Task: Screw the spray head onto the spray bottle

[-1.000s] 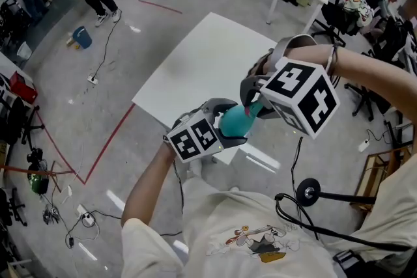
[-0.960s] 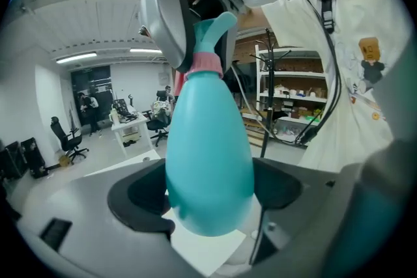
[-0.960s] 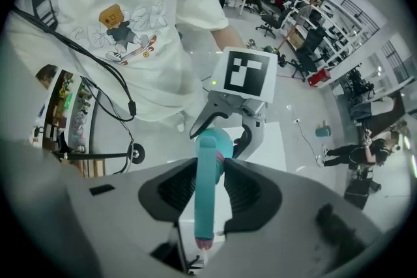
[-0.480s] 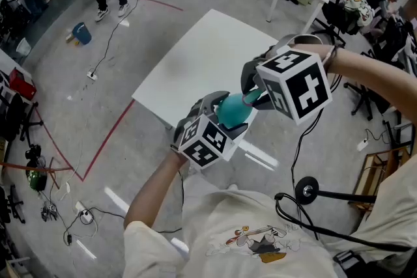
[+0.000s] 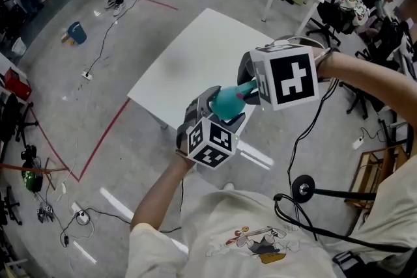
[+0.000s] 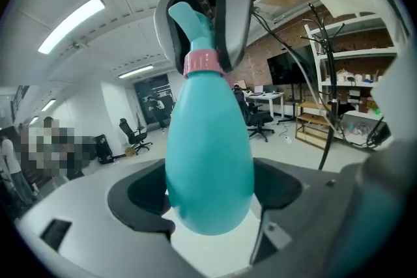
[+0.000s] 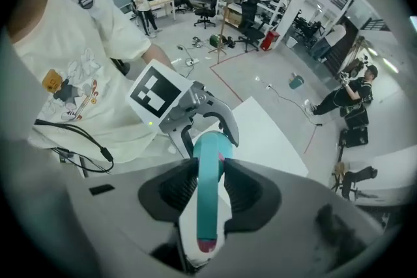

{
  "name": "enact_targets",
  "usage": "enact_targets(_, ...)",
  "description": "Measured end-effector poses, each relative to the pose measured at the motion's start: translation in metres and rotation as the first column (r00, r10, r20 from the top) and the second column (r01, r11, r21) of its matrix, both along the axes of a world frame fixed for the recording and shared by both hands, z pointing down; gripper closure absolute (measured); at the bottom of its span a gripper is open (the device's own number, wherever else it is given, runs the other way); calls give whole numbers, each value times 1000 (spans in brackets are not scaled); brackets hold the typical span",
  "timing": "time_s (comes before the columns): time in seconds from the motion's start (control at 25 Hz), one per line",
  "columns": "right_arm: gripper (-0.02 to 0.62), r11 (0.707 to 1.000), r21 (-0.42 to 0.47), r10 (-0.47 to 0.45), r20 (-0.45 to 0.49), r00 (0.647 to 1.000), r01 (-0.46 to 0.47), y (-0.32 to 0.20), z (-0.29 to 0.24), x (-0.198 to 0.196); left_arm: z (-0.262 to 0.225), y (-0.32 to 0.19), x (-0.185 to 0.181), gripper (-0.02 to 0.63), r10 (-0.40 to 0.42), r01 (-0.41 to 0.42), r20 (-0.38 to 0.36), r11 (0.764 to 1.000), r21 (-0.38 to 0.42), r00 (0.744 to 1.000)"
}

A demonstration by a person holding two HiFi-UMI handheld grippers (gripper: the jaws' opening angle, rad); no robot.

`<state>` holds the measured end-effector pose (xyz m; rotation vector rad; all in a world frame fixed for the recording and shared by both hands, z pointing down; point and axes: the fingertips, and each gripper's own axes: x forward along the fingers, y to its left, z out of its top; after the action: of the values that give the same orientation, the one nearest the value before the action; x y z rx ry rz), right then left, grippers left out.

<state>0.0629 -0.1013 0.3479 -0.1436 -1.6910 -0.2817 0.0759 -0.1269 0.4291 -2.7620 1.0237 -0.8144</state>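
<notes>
Head view: the left gripper [image 5: 221, 114] clamps the belly of a teal pear-shaped plastic spray bottle [image 5: 225, 101]; the right gripper [image 5: 247, 89] meets its top. Left gripper view: bottle wedged between its jaws, pink-collared teal spray head [image 6: 194, 26] beyond. Right gripper view: jaws pinch that head, bottle beyond.

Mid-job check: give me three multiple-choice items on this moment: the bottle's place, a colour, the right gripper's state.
1. Where is the spray bottle? A standing on the floor; B held in the air by the left gripper; C in a bare hand.
2. What colour is the collar under the spray head? A pink; B white; C black.
3. The right gripper is: A open and empty; B shut on the spray head; C shut on a cable.
Key: 1 B, the left gripper view shows its teal body clamped; 2 A, a pink ring circles the neck; 3 B, its jaws press the teal head from both sides.
</notes>
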Motion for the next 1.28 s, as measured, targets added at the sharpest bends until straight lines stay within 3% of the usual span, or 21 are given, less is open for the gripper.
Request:
enact_targets(0.28,466,987,-17,159,37,987,-158,-12,-7,-5,-8,-14,-15,207,-197,194,34,977,91,980)
enact_targets(0.52,466,925,-127,369,86,925,-357,-13,-4,-19,-9,-18,-38,207,-317,301,61,935,189,946)
enact_targets(0.68,466,858,-195,499,104,860,-475,-12,-1,-22,-7,-16,-43,207,-374,354,58,909,218,926)
enact_targets(0.92,466,698,-316,701,122,703,-642,-8,5,-31,-3,-11,-56,207,-406,380,64,892,243,912)
enact_targets(1.0,465,699,-323,697,114,708,-637,-7,5,-31,-2,-12,-54,207,-390,369,54,901,230,919)
enact_targets(1.16,434,760,-308,629,122,768,-573,-8,-3,-31,-6,-15,-50,207,-350,341,17,922,184,937)
enact_targets(1.28,402,762,-330,624,147,767,-557,-8,-14,-33,-5,-18,-51,207,-325,319,13,934,163,946)
